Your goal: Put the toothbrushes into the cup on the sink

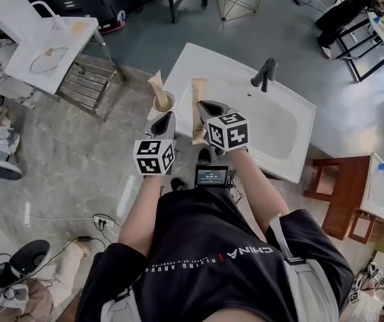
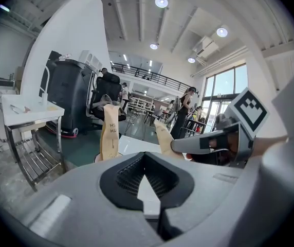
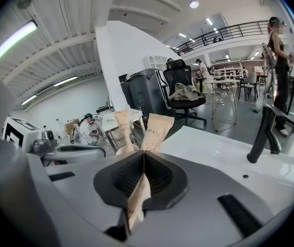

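Note:
A white cup (image 1: 167, 106) stands at the near-left corner of the white sink (image 1: 282, 136), and one paper-wrapped toothbrush (image 1: 157, 86) stands upright in it. My right gripper (image 1: 204, 107) is shut on a second wrapped toothbrush (image 1: 198, 94), held upright just right of the cup, above the sink's edge. In the right gripper view this packet (image 3: 156, 131) runs between the closed jaws of the right gripper (image 3: 144, 157), with the cup's packet (image 3: 122, 128) just behind it. My left gripper (image 1: 168, 118) hovers by the cup. Its jaws (image 2: 144, 156) are shut and hold nothing.
A black faucet (image 1: 264, 74) rises at the sink's far side. A second sink on a metal stand (image 1: 51, 52) is at the upper left. A wooden stool (image 1: 336, 193) stands to the right. Cables and a power strip (image 1: 101, 221) lie on the floor.

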`<state>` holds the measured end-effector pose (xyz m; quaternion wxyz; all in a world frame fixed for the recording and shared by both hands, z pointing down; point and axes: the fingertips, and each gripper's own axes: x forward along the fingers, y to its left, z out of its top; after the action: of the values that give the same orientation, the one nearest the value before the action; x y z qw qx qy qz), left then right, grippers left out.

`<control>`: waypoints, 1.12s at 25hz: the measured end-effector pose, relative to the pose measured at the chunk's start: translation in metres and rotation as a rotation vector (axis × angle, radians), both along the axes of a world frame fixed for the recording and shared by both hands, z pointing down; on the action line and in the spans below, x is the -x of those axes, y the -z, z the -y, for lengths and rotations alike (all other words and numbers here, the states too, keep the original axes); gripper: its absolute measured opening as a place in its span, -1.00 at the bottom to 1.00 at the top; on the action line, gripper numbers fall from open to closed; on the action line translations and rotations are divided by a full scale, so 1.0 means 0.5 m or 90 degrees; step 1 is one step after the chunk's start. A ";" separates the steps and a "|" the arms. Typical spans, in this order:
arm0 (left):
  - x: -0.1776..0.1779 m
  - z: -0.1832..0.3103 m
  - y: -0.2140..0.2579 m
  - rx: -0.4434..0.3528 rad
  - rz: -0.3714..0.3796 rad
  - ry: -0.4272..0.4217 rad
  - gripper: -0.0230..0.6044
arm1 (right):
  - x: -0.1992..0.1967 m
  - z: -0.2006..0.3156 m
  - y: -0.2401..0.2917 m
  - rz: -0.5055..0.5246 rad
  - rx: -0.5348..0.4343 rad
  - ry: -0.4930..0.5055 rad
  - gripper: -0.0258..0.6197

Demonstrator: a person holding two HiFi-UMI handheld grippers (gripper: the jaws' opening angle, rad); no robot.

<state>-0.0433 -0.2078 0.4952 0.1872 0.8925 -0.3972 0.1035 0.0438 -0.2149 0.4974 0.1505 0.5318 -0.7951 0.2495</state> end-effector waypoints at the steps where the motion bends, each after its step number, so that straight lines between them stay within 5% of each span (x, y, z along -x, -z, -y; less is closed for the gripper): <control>1: 0.007 -0.006 -0.001 -0.001 0.000 0.001 -0.91 | 0.006 -0.005 0.000 -0.001 -0.001 0.000 -0.87; 16: 0.074 0.005 0.016 -0.012 0.006 0.007 -0.91 | 0.104 0.025 0.026 -0.019 -0.033 0.051 -0.87; 28: 0.065 0.047 0.066 -0.048 0.032 0.037 -0.91 | 0.122 0.103 0.113 -0.044 -0.227 0.077 -0.87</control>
<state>-0.0757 -0.2314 0.4621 0.1466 0.8842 -0.4309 0.1054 -0.0174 -0.2663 0.4408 0.0958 0.5095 -0.8517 0.0769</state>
